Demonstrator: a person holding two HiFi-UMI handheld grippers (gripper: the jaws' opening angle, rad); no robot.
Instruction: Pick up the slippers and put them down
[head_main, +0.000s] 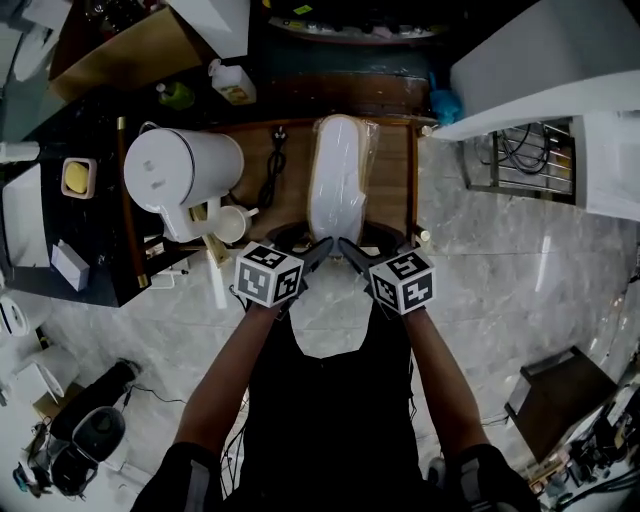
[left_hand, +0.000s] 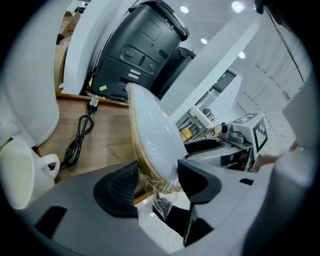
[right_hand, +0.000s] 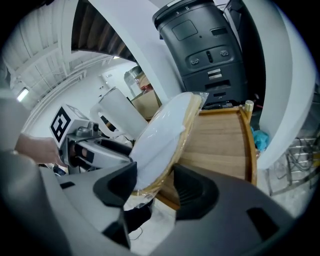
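A pair of white slippers with tan soles, wrapped in clear plastic, lies lengthwise on the wooden table. Both grippers meet at the pack's near heel end. My left gripper comes in from the left and my right gripper from the right. In the left gripper view the slippers fill the gap between the pads of the left gripper, with loose plastic hanging below. In the right gripper view the slippers sit tilted between the pads of the right gripper.
A white jug, a white cup and a black cable share the table's left half. A black appliance stands behind the table. A white counter is at the right, over marble floor.
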